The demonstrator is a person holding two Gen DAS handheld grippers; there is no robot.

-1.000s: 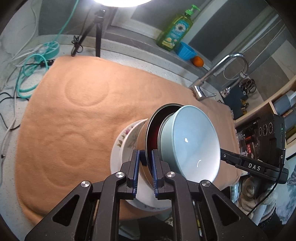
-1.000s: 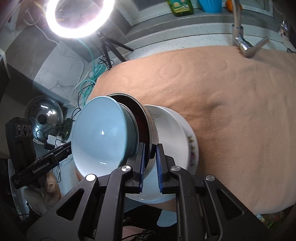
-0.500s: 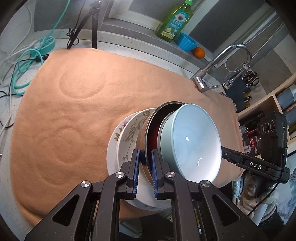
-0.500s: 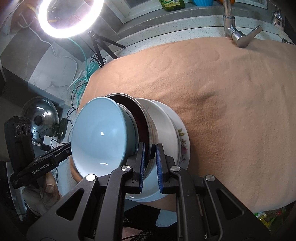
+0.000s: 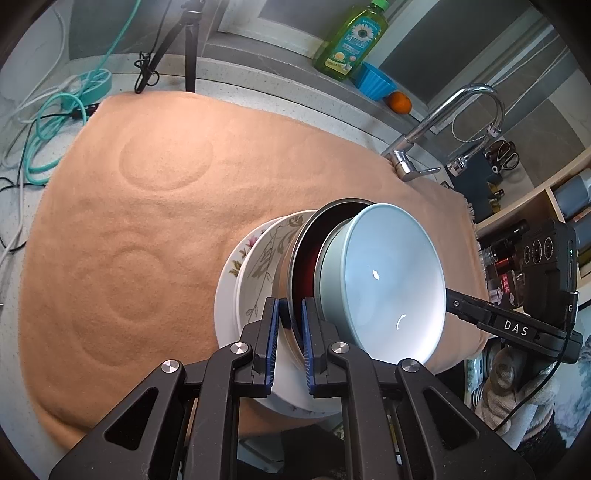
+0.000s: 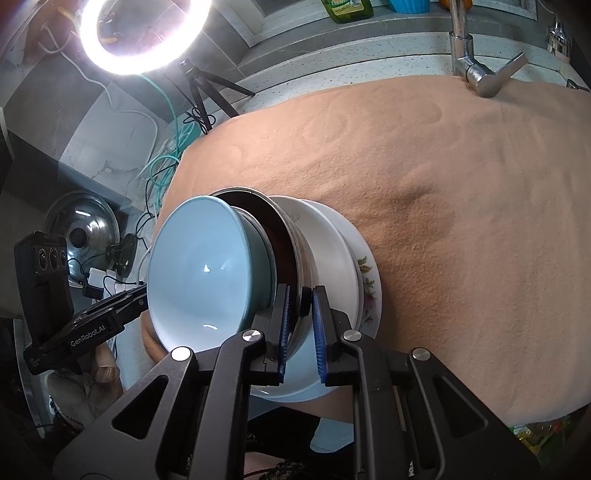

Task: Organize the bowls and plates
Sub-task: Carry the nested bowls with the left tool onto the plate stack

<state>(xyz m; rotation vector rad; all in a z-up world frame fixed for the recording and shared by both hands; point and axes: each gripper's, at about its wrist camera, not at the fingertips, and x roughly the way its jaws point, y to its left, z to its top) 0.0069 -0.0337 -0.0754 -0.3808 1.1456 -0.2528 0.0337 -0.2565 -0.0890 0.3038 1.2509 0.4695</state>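
Note:
A pale blue bowl (image 5: 384,280) sits nested in a metal bowl (image 5: 306,254) with a dark red inside, and the pair looks tilted in both views. My left gripper (image 5: 290,325) is shut on the metal bowl's near rim. My right gripper (image 6: 300,314) is shut on that rim from the opposite side. Under them a white floral bowl (image 5: 266,258) rests on a flowered plate (image 5: 231,273), both on the orange cloth (image 5: 147,221). In the right wrist view the blue bowl (image 6: 199,273), metal bowl (image 6: 280,229), white bowl (image 6: 325,251) and plate (image 6: 369,284) overlap the same way.
A chrome faucet (image 5: 443,122) stands at the cloth's far right corner. Behind it a green soap bottle (image 5: 351,40), a blue cup (image 5: 376,79) and an orange (image 5: 400,102) sit on the ledge. A tripod (image 5: 184,40), teal cable (image 5: 55,122), ring light (image 6: 144,33) and pot lid (image 6: 81,236) lie left.
The white floral bowl and plate now show more beside the metal bowl than a second ago. Both grips on the metal rim look the same.

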